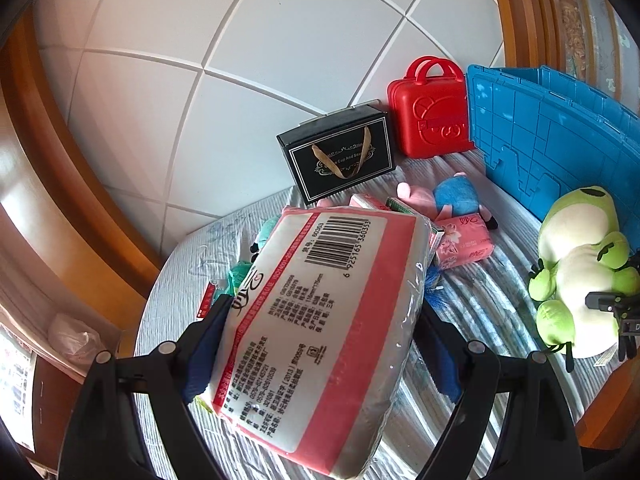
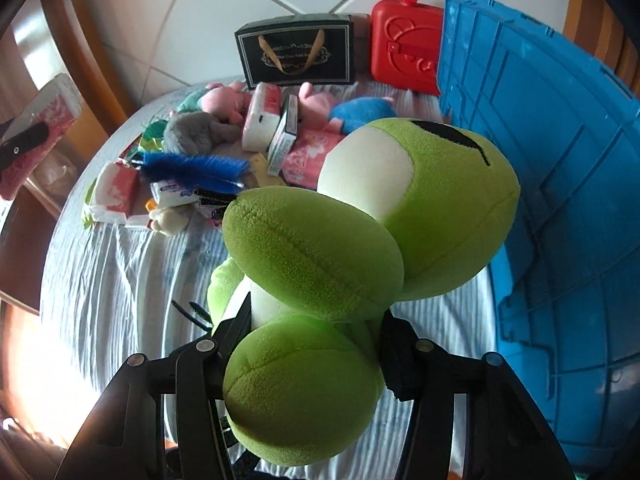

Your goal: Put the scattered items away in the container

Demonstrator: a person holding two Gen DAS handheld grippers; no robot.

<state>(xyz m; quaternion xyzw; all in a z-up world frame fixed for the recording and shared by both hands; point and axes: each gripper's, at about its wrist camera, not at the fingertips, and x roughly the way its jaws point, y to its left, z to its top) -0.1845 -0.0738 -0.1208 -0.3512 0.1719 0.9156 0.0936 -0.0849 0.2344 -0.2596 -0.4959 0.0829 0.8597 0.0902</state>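
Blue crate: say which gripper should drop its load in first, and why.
Right, probably. The right gripper holds the green frog plush right beside the blue crate. The left gripper holds the tissue pack farther from it, over the clutter.

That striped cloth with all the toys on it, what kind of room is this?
Probably a bedroom at home: the striped sheet looks like bedding, with a wooden frame beside it, soft toys such as the green frog, and a blue storage crate.

tissue pack [image 1: 320,328]: we see glossy, crinkled plastic wrap
frog toy [image 2: 360,232]: we see soft, matt plush
blue crate [image 2: 540,140]: we see hard, smooth plastic
red case [image 1: 432,120]: we see shiny moulded plastic
bed cover [image 2: 120,280]: we see ribbed, matt cloth
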